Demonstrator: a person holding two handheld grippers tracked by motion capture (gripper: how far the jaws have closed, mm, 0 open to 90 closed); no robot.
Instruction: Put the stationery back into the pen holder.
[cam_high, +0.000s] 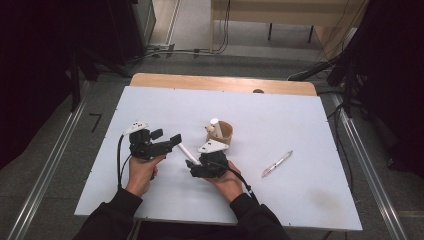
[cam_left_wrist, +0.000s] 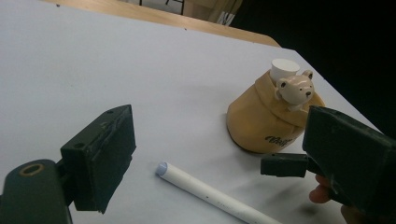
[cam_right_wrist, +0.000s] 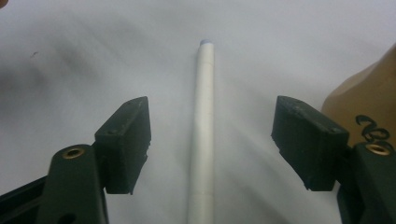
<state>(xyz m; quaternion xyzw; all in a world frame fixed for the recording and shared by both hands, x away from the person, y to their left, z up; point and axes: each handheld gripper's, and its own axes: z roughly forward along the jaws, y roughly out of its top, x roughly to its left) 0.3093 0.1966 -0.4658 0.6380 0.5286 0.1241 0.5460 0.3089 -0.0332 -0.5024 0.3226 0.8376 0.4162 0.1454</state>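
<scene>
White bench (cam_high: 300, 130) in a dim room, two hand-held grippers over a white tube.

Right hand-held gripper (cam_high: 197, 161) wide open and empty, white tube (cam_right_wrist: 204, 121) lying flat between its jaws, long axis running straight away from it, untouched. Left hand-held gripper (cam_high: 172, 140) likewise open and empty, near the tube's far tip, farther off. Tan bear cup (cam_left_wrist: 271, 116) just beyond, pen (cam_high: 276, 163) well apart on the right. Tube's near end cut off in the right gripper view.

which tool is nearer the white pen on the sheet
Right. The right tool is open and straddles the white pen, which lies between its jaws. The left tool is open, stopping just short of the pen's far tip.
</scene>
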